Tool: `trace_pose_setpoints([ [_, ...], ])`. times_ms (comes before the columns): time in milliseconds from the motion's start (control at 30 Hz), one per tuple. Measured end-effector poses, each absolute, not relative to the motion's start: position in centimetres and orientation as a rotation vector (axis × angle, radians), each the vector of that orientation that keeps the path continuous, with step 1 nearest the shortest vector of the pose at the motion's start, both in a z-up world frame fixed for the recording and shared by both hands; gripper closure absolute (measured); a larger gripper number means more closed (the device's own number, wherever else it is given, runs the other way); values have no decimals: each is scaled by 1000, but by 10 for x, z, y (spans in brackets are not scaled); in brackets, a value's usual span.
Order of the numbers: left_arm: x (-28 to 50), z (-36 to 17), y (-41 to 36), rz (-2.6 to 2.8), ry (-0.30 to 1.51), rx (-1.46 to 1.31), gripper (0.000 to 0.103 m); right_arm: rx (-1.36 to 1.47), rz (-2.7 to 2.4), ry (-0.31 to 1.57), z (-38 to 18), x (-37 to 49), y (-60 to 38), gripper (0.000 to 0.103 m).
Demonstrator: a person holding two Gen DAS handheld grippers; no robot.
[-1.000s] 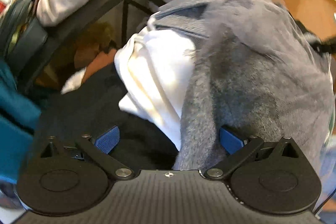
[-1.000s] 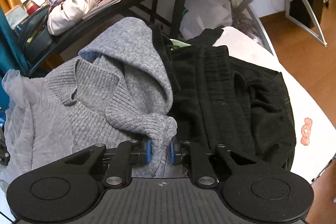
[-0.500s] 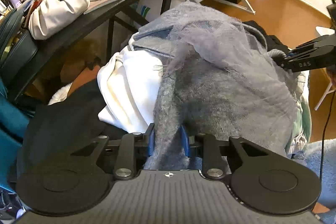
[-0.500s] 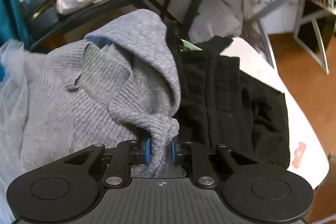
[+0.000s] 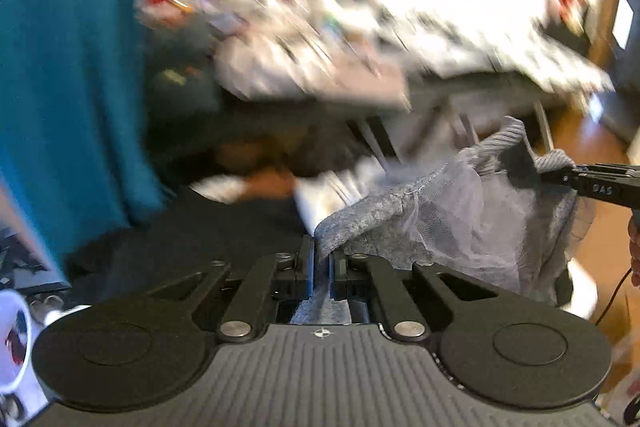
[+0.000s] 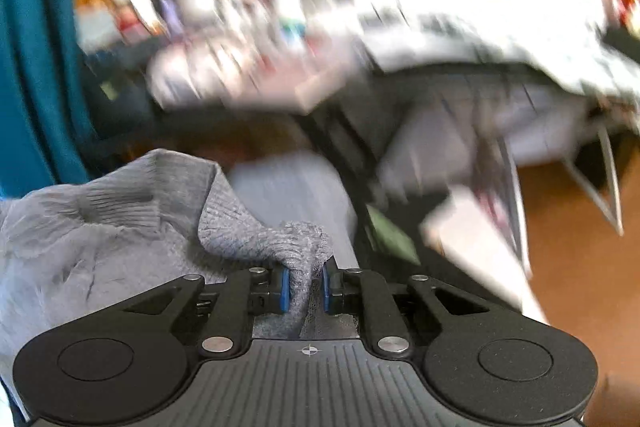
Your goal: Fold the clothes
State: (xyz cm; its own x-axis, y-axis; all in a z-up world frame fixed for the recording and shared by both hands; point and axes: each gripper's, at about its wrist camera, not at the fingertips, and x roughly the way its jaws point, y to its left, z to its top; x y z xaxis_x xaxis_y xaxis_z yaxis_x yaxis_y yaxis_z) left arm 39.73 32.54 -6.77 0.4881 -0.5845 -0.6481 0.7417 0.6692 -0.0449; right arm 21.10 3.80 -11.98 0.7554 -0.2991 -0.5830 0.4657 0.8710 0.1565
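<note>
Both tongs pinch the grey sweater (image 5: 460,211), the left gripper (image 5: 320,267) and right gripper (image 6: 303,285) each clamped narrow on one edge, holding it spread above the dark clothes pile (image 5: 208,227), likely to straighten it before folding.

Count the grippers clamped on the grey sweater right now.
2. The left gripper pinches one edge of the grey sweater; the right gripper is shut on another bunched part, also visible at the right edge of the left wrist view.

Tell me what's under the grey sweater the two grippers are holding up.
Below the grey sweater, a black garment and a blurred white patch show. Whatever lies directly beneath the hanging fabric is covered.
</note>
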Motion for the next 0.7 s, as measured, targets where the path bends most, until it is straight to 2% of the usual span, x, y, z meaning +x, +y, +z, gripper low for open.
trace_pose_setpoints([
  [100, 405, -34, 366, -726, 614, 79, 96, 249, -314, 413, -62, 239, 49, 90],
  [200, 397, -28, 406, -621, 566, -63, 96, 173, -187, 309, -27, 256, 67, 85],
  [267, 389, -41, 420, -544, 577, -67, 96, 135, -113, 312, -29, 261, 79, 83],
  [367, 380, -83, 426, -468, 716, -52, 96, 87, -44, 437, -60, 267, 99, 81],
  [433, 375, -102, 432, -427, 780, -77, 96, 15, -28, 570, -86, 268, 116, 63],
  [467, 373, -107, 435, -407, 796, -100, 96, -13, -16, 610, -97, 265, 122, 57],
  [500, 371, -113, 439, -388, 812, -124, 96, -38, -2, 632, -105, 261, 127, 47],
  [567, 366, -124, 447, -348, 843, -171, 95, -82, 12, 669, -120, 254, 134, 40],
  [633, 361, -132, 450, -308, 874, -171, 93, -106, -5, 679, -128, 254, 138, 26],
  [700, 362, -134, 447, -290, 888, -150, 93, -109, -19, 668, -134, 253, 135, 18],
])
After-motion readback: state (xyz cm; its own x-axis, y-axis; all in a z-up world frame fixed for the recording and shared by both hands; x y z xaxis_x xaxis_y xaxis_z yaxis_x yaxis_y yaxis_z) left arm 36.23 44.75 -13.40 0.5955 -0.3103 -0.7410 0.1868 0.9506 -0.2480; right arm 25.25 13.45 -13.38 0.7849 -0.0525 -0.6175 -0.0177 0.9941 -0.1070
